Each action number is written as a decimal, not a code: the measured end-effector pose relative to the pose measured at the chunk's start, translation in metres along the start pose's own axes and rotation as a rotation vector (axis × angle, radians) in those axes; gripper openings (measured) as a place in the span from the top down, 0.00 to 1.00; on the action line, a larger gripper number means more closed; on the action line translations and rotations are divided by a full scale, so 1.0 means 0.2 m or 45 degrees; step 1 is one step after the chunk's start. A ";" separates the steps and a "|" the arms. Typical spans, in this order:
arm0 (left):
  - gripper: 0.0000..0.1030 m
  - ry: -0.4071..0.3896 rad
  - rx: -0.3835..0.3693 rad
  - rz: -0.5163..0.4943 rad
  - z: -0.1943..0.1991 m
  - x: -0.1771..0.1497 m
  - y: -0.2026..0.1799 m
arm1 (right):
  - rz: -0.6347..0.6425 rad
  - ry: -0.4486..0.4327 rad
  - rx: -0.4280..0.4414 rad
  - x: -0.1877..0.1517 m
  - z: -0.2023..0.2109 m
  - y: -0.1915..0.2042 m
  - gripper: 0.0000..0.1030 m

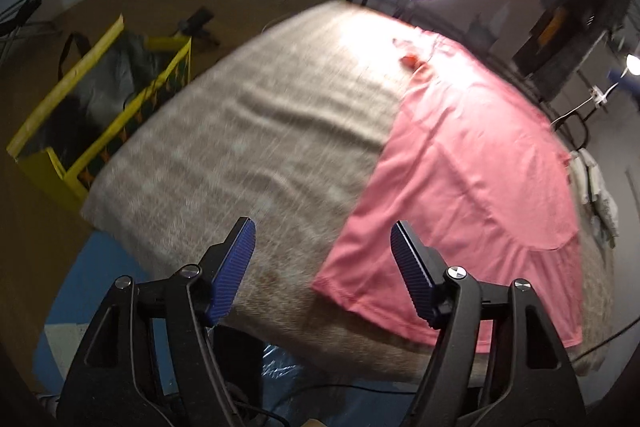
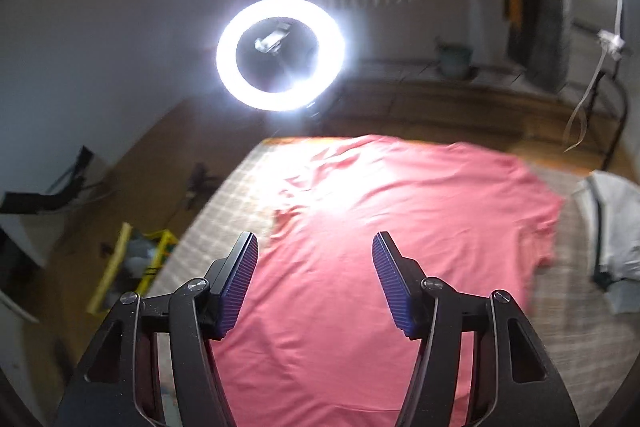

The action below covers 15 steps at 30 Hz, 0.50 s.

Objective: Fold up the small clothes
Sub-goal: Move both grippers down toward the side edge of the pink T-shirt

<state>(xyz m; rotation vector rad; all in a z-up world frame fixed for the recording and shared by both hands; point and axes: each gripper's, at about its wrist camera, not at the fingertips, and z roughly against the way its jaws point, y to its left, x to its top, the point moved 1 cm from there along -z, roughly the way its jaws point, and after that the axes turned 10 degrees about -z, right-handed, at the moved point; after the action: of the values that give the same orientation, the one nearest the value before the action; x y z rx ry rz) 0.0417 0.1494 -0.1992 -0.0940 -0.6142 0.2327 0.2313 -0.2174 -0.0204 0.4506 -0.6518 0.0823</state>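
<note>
A pink shirt (image 2: 384,227) lies spread flat on the grey-covered bench (image 1: 240,147). The left claw (image 1: 322,239) hangs wide open and empty, the shirt at its three o'clock. The right claw (image 2: 314,253) gapes empty above the shirt's middle. A yellow bag (image 1: 100,99) sits at nine o'clock.

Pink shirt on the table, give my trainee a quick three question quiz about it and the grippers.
1. True or false: the left gripper grips the pink shirt.
2. What lies under the shirt? A) grey cloth B) bare wood C) blue mat
3. How do the right gripper jaws stand?

Key: 1 false, its jaws are open and empty. 2 A, the grey cloth. 3 open, above the shirt.
</note>
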 end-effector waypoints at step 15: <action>0.34 0.152 -0.010 0.072 -0.28 -0.09 -0.04 | 0.138 0.104 -0.079 0.41 -0.67 0.27 0.42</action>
<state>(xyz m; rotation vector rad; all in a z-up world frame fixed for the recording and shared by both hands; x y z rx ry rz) 0.0626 0.1367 -0.2535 -0.1321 -0.4945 0.2772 0.3611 -0.1154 -0.0450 0.3500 -0.5963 0.1822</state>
